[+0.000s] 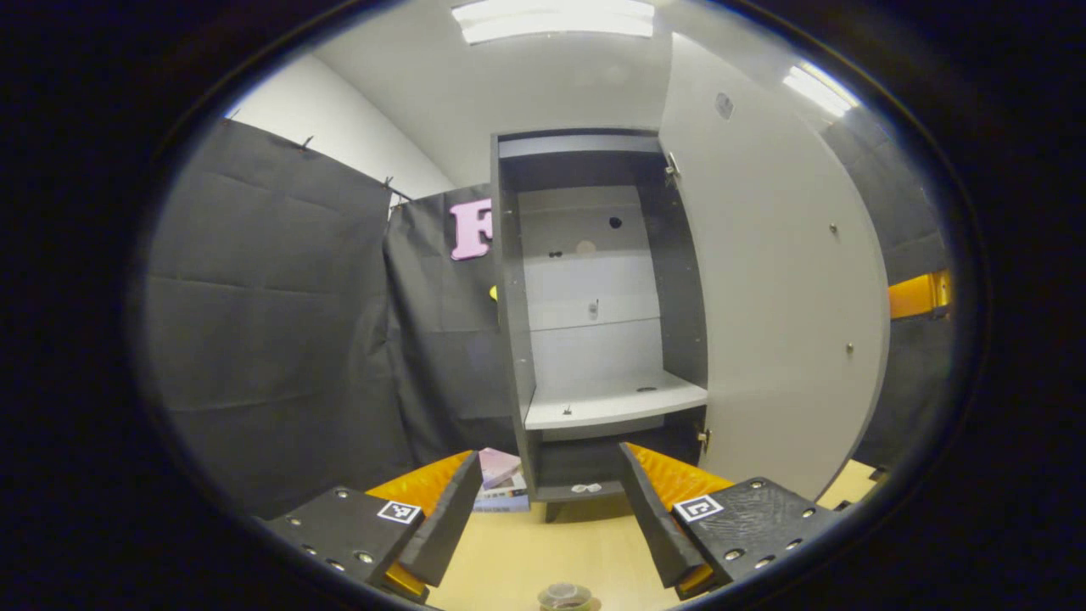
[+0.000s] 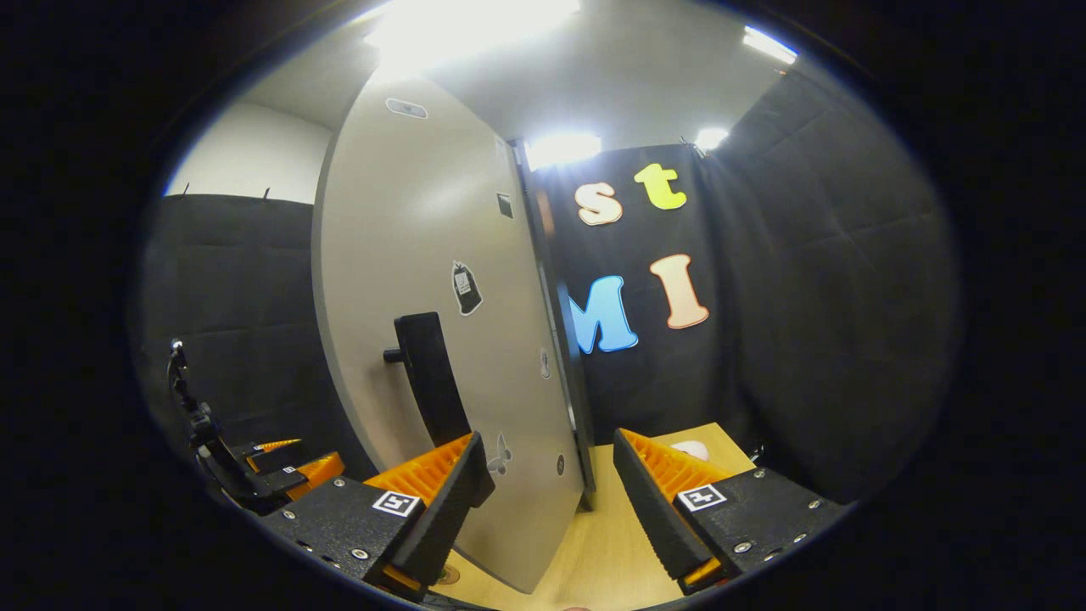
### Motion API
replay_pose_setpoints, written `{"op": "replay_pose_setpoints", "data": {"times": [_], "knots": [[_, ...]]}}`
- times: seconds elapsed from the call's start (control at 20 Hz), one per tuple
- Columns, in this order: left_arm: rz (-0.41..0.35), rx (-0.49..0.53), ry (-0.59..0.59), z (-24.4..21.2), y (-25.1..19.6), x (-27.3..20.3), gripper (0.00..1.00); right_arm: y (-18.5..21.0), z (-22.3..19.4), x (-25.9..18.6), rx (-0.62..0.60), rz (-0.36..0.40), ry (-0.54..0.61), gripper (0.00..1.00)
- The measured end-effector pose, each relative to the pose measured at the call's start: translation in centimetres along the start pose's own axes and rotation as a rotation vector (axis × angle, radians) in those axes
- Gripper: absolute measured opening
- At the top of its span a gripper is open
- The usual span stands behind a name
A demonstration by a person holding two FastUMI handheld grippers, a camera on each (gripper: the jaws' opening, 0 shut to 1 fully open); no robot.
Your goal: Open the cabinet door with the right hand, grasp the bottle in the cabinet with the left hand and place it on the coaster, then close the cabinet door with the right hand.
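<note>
Left gripper view: the left gripper (image 1: pixel 543 518) hovers over a wooden table (image 1: pixel 517 560), its two fingers spread wide and holding nothing. Straight ahead stands one grey cabinet (image 1: pixel 594 322) with its one door (image 1: pixel 772 288) swung open to the right. One pale shelf (image 1: pixel 615 403) crosses the inside, and no bottle can be made out on it or below it. At the bottom edge, on the table just beneath the fingers, sits one small round clear thing (image 1: pixel 567 596), perhaps the bottle's top on the coaster; it is too cut off to tell. A small stack of books (image 1: pixel 501 488) lies by the cabinet's foot.

Right gripper view: the right gripper (image 2: pixel 543 501) has its fingers wide apart, empty, straddling the open door's (image 2: pixel 424 280) lower edge. One dark handle (image 2: pixel 428 378) sticks out of the door, just above the near finger. The other gripper (image 2: pixel 280 475) shows far left.

Judged from this, closing remains. The risk is a push on the door's edge instead of the handle, so the fingers slip, or the door slams and rocks the cabinet.
</note>
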State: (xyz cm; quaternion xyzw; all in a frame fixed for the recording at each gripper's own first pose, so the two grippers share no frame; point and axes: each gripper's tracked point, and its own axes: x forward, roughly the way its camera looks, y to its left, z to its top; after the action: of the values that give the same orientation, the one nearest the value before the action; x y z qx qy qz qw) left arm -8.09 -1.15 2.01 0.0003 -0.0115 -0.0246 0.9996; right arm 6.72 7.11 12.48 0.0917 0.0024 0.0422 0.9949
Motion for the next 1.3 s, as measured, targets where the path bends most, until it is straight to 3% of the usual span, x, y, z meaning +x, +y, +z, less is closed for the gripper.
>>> {"op": "replay_pose_setpoints", "data": {"times": [0.1, 0.15, 0.45, 0.55, 0.65, 0.8, 0.85, 0.95, 1.0, 1.15, 1.2, 1.3], "knots": [[-0.014, 0.000, 0.002, -0.4, 1.3, 0.7, 0.96, 2.3, -0.3, 0.5, 0.011, -0.001, -0.009, 0.94], [-0.018, 0.001, 0.000, -0.6, 2.1, 1.0, 0.92, 3.3, -0.5, 0.6, 0.018, 0.000, -0.013, 0.94], [-0.048, 0.001, 0.016, -2.3, 7.0, 2.4, 0.96, 8.5, -1.7, 3.1, 0.064, -0.005, -0.033, 0.95], [-0.054, -0.003, 0.018, -2.7, 8.2, 2.4, 0.88, 10.2, -2.1, 4.4, 0.086, 0.002, -0.029, 0.94], [-0.058, 0.007, 0.017, -2.7, 9.3, 2.2, 0.88, 11.9, -2.3, 5.7, 0.092, 0.012, -0.020, 0.94], [-0.061, -0.006, 0.017, -2.7, 10.2, 1.7, 0.96, 15.7, -3.2, 8.0, 0.117, 0.083, 0.031, 0.90], [-0.058, -0.014, 0.014, -2.7, 10.4, 1.6, 0.88, 16.6, -3.2, 8.2, 0.112, 0.095, 0.035, 0.95], [-0.031, -0.009, 0.015, -2.4, 10.8, 1.3, 0.88, 16.7, -2.5, 8.7, 0.059, 0.083, 0.013, 0.95], [-0.019, -0.010, 0.015, -2.3, 10.7, 1.3, 0.96, 16.4, -2.5, 8.8, 0.031, 0.067, 0.012, 0.95], [-0.008, -0.019, 0.025, -2.3, 10.1, 2.0, 0.92, 14.3, -4.1, 9.6, -0.072, -0.024, 0.008, 0.95], [-0.016, -0.030, 0.020, -1.9, 9.5, 2.6, 0.96, 13.7, -4.5, 9.8, -0.090, -0.048, -0.001, 0.95], [-0.017, -0.039, 0.012, -0.9, 8.0, 3.5, 0.87, 13.1, -5.2, 10.1, -0.102, -0.080, -0.026, 0.95]]}}
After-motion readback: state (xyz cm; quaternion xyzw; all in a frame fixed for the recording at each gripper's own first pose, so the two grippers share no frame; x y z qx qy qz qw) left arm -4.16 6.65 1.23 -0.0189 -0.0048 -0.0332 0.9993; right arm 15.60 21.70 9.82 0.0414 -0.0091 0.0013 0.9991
